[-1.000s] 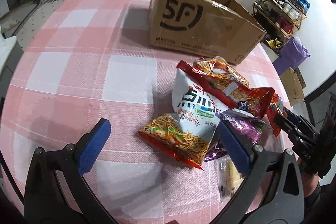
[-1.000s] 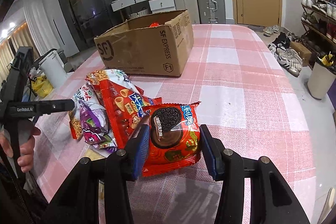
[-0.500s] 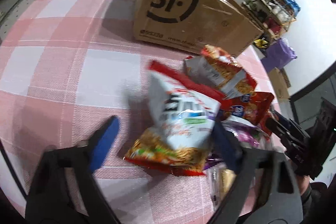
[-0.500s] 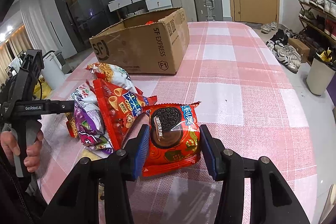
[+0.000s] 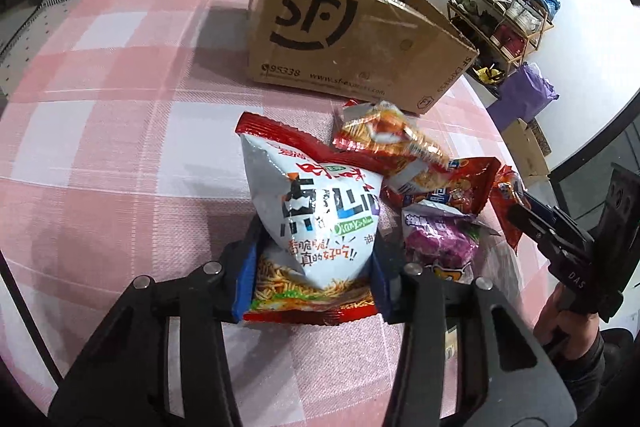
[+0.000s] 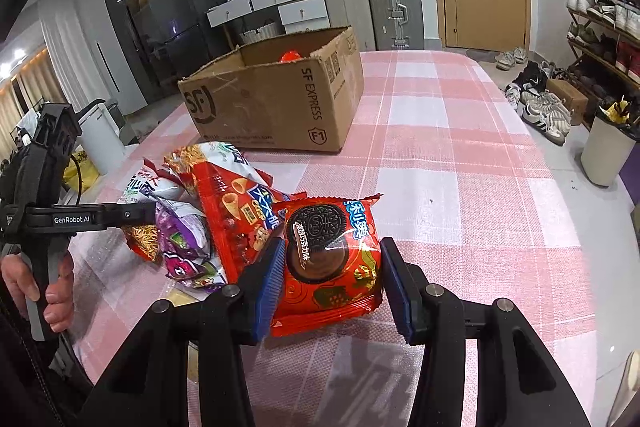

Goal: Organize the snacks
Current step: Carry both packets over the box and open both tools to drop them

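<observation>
My left gripper (image 5: pixel 314 273) is shut on a white and red noodle-snack bag (image 5: pixel 316 215), its blue pads pressing both sides. My right gripper (image 6: pixel 332 283) is shut on a red Oreo packet (image 6: pixel 328 259) at the near end of the pile. Between them lie a red cone-snack bag (image 6: pixel 236 211), a purple bag (image 5: pixel 436 239) and an orange noodle bag (image 5: pixel 392 139). The open brown SF cardboard box (image 5: pixel 340 31) stands behind the pile, also in the right wrist view (image 6: pixel 276 99), with something orange inside.
The table has a pink and white checked cloth (image 6: pixel 460 187). A clear flat packet (image 5: pixel 452 339) lies by the pile. Shoe racks (image 6: pixel 600 23), a bin (image 6: pixel 608 147), suitcases (image 6: pixel 368 7) and drawers stand around the table.
My left gripper moved forward and closed on the white noodle-snack bag, which now stands tilted up. My right gripper kept its hold on the Oreo packet and barely moved.
</observation>
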Tool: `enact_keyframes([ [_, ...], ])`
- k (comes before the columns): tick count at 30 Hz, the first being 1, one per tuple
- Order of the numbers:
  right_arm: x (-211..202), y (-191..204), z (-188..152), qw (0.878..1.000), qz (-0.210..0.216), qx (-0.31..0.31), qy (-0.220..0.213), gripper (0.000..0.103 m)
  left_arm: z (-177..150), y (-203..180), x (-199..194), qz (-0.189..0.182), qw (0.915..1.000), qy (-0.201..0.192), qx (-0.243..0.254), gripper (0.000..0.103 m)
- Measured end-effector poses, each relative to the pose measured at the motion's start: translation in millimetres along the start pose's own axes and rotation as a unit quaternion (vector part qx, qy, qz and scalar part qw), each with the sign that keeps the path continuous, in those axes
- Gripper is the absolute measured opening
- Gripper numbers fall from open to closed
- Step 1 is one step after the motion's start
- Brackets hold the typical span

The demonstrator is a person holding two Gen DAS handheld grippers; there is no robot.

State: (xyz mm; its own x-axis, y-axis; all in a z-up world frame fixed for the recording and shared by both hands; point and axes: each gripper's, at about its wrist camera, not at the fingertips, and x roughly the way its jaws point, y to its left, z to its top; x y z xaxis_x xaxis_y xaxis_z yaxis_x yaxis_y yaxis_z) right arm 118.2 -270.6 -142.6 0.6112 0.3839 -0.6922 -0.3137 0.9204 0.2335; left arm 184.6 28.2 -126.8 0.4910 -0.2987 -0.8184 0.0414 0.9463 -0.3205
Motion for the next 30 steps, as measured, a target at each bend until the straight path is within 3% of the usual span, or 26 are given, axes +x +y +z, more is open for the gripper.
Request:
enact_keyframes([
  [15,-18,14,9,1.0,-0.002,-0.01,-0.02,0.048,-15,-11,-60,0.046,0.9973,-0.047,0.031,0.043],
  [30,-29,28,28,0.999,0.01,-0.018,-0.044,0.048,-3,-42,-114,0.062,0.9897,-0.1,0.082,0.043],
])
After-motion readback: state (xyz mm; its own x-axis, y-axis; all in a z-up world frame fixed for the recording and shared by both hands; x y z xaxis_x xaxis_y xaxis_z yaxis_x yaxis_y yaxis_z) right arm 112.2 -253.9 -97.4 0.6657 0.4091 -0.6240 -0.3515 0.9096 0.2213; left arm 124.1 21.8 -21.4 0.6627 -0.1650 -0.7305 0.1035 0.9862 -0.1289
